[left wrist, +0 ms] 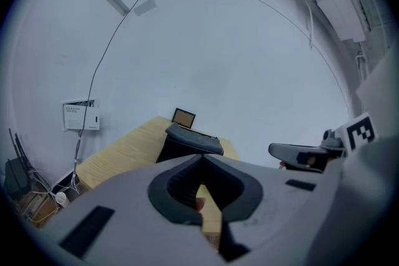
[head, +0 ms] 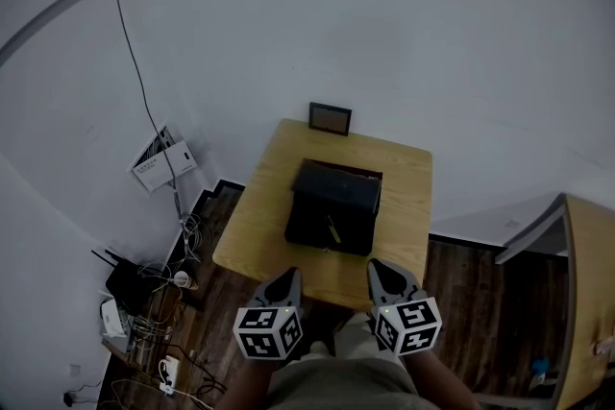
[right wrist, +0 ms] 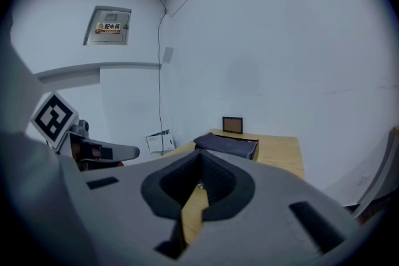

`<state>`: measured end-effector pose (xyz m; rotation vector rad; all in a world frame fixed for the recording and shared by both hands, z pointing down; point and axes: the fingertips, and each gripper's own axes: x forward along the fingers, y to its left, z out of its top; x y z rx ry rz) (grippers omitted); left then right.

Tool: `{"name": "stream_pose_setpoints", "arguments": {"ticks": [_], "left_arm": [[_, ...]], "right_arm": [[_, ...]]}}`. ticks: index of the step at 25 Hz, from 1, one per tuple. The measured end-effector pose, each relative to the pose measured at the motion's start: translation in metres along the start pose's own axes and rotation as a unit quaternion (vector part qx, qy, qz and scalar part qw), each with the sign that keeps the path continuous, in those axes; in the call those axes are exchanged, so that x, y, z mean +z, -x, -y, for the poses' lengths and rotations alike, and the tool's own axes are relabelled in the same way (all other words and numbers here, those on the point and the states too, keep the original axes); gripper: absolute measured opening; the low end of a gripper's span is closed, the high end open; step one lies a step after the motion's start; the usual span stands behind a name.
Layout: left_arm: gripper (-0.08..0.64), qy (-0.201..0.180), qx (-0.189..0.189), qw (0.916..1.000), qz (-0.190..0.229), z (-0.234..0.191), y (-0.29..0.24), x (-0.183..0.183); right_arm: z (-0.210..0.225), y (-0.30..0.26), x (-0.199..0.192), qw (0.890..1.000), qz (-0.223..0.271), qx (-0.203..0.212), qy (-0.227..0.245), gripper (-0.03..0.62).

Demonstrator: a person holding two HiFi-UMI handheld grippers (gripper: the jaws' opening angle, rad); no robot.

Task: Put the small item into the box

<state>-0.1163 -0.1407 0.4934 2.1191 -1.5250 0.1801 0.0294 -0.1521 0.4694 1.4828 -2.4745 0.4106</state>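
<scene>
My left claw (left wrist: 201, 156) and right claw (right wrist: 200, 152) are both pinched together, nothing in either, side by side over the desk's (head: 269, 226) near edge. The small item (head: 332, 229), a thin pale sliver, lies on the dark box (head: 338, 192) mid-desk, just beyond them.

Wooden table (head: 408, 197) against white wall (head: 384, 14), dark plank floor (head: 471, 302).
</scene>
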Motion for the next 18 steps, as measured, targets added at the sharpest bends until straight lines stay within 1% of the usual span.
{"name": "stream_pose_setpoints", "arguments": {"ticks": [12, 18], "left_arm": [[0.003, 0.008, -0.002, 1.0, 0.003, 0.005, -0.011, 0.004], [0.002, 0.009, -0.004, 0.9999, 0.004, 0.007, -0.016, 0.006]], "right_arm": [[0.001, -0.005, 0.006, 1.0, 0.006, 0.009, 0.021, -0.002], [-0.001, -0.011, 0.005, 0.999, -0.006, 0.014, 0.029, -0.002]]}}
